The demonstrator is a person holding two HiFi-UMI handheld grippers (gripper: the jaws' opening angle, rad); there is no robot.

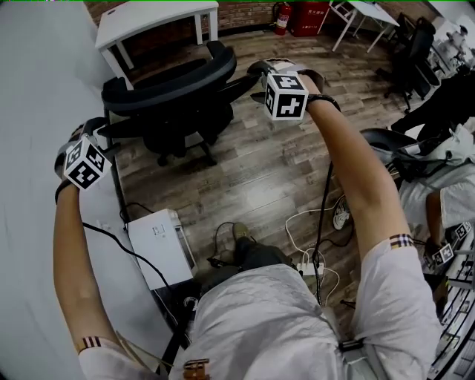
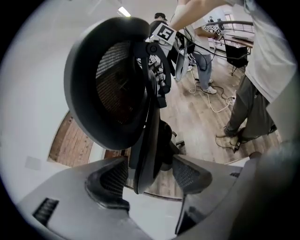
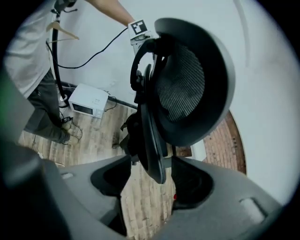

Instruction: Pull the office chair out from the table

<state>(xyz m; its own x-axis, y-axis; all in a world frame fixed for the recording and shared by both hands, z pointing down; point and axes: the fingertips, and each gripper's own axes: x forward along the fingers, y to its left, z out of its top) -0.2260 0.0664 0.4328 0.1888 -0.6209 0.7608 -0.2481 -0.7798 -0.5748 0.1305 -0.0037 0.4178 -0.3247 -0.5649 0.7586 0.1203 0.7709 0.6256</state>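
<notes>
White box [image 1: 159, 249]: on wood floor [image 1: 252, 171], at table [image 1: 30, 67] edge.
Left gripper [image 2: 150, 174]: jaws spread; rim of chair [image 2: 117, 84] back stands between them, not pinched.
Right gripper [image 3: 146, 176]: jaws spread; opposite rim between them, not pinched.
Chair: black, mesh back, on floor just beside table edge.
White desk [image 1: 148, 18]: far, by brick wall.

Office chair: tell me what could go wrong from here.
The left gripper and right gripper have open jaws around the back edge of the office chair without pressing it, so it may roll freely. Cables and a power strip lie on the floor in its likely pull path; casters could snag them.
</notes>
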